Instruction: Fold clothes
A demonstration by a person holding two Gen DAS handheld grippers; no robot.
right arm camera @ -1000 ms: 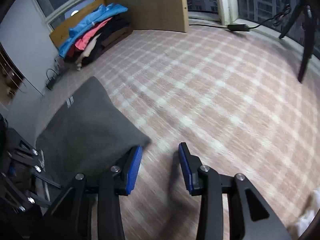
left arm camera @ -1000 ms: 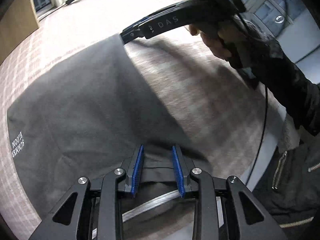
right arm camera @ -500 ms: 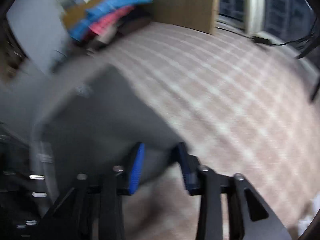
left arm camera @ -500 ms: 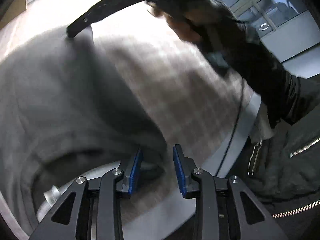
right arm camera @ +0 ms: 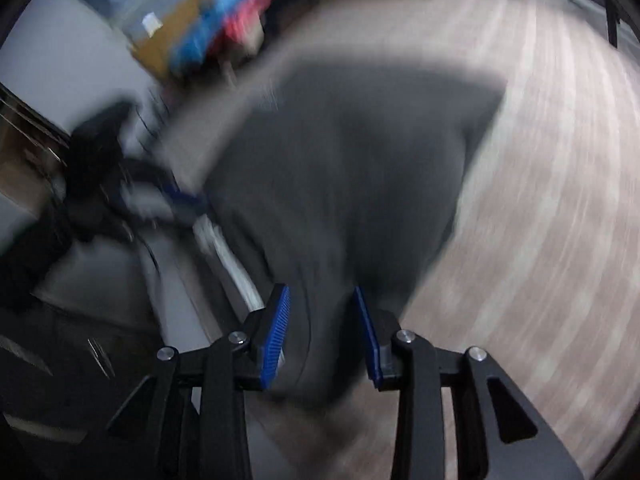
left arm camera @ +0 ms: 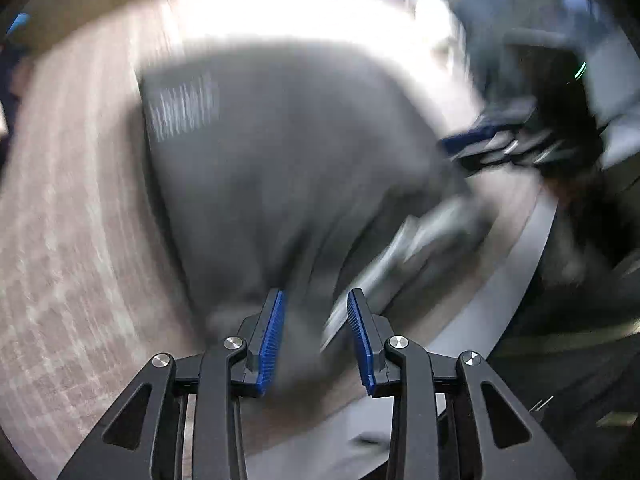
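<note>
While both views are blurred, each hand-held gripper shows grey cloth between its blue pads: the left hand-held gripper point(left arm camera: 314, 336) looks clamped on the garment point(left arm camera: 280, 168), and the right hand-held gripper's point(right arm camera: 322, 332) jaws are opening around it. One garment lies on the checked floor point(right arm camera: 552, 208); a clothes pile point(right arm camera: 236, 28) sits beyond.
</note>
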